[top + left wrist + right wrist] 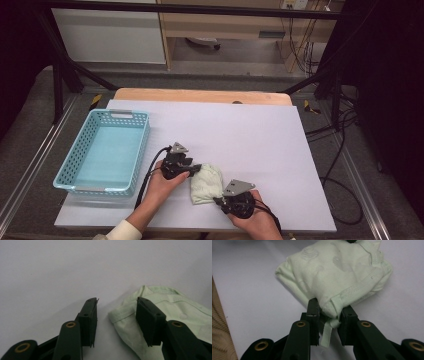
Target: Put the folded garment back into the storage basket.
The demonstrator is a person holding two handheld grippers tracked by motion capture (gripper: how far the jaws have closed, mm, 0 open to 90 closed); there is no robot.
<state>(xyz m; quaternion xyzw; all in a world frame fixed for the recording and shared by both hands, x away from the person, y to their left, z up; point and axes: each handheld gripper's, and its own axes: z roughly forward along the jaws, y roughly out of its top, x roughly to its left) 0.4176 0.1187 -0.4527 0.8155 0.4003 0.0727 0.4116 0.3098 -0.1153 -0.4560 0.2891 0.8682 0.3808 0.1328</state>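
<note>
I had a pale green, soft cotton garment (pixel 206 183), folded into a lumpy bundle with stitched hems, lying on the matte white sheet covering the table (pixel 260 145), near the front edge and between my two hands. In the right gripper view its weave looked faintly printed, with a ribbed band along one edge and a thin strap (pixel 325 333) dangling loose between the black jaws.

My right gripper (pixel 220 201) was clamped on a corner of that bundle: its jaws stood narrow, with the bunched cloth pinched between the flat pads. My left gripper (pixel 196 168) sat at the bundle's far left side. In the left gripper view its jaws were about half apart; one pad lay over the cloth's hemmed edge and the other over bare table. I could not see both pads pressing on fabric, so I took it as not gripping.

To the left stood a light blue plastic basket (pixel 82 150), rectangular, with perforated walls and a smooth floor, well apart from the garment. A strip of light wooden tabletop (pixel 200 95) showed beyond the white sheet.

The left gripper hid part of the bundle from above, and its underside and inner folds were out of sight. The small round mark on the cloth in the left gripper view was too blurred to identify. My forearms were cut off at the bottom of the high view.
</note>
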